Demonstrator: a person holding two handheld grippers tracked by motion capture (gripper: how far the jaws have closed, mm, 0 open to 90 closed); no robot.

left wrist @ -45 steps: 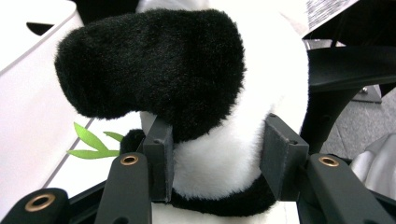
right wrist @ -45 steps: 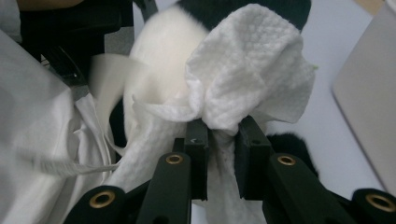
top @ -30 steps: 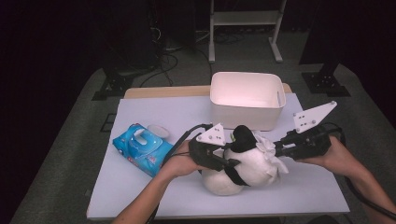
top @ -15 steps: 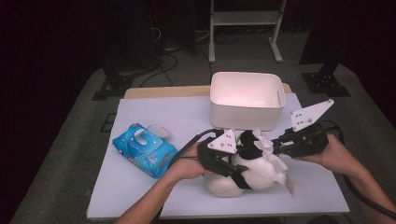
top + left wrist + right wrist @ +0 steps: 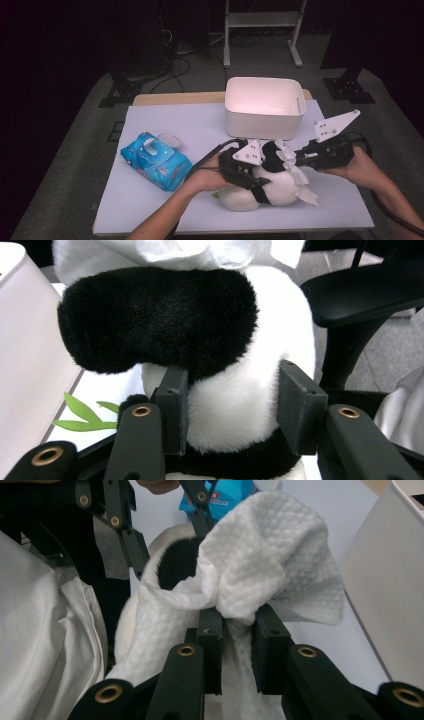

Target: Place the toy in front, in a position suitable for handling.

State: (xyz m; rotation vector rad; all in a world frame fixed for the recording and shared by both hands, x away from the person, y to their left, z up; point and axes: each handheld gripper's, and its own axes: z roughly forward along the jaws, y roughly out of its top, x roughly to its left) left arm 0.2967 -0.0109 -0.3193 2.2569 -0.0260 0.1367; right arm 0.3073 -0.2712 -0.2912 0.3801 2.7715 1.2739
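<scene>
Left gripper (image 5: pixel 255 187) further right along panda (image 5: pixel 272 187).

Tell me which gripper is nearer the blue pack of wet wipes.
Left. The left gripper, clamped on the black-and-white plush panda, sits just right of the blue pack of wet wipes; the right gripper, holding a white wipe, lies beyond the panda.

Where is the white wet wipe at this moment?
In the high view the white wipe lies on the right side of the panda toy, pinched by the right gripper, in front of the white bin.
</scene>
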